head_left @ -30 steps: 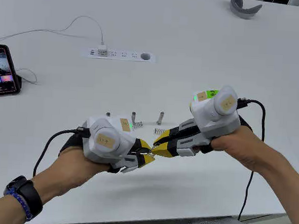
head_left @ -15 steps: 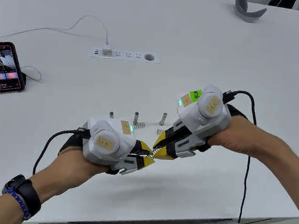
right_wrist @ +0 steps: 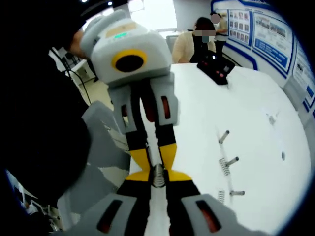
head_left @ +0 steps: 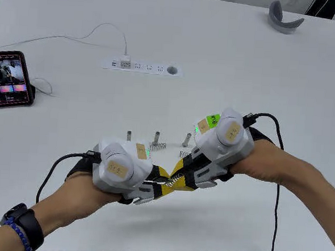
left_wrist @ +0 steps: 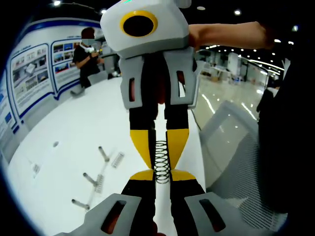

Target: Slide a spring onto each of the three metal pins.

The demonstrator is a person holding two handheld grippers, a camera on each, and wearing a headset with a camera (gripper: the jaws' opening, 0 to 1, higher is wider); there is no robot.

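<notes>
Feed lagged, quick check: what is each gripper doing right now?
Left gripper: tongs closed on the spring.
Right gripper: tongs closed on the same spring's other end.

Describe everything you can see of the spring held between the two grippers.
The spring is a small, straight coil of bare silvery wire, evenly wound. It hangs in the air above the white table, caught between the yellow tips of two grippers that meet nose to nose. One end sits between the jaws of the left gripper, the other between those of the right gripper. Nothing else touches it, and it is not on any of the pins.
</notes>
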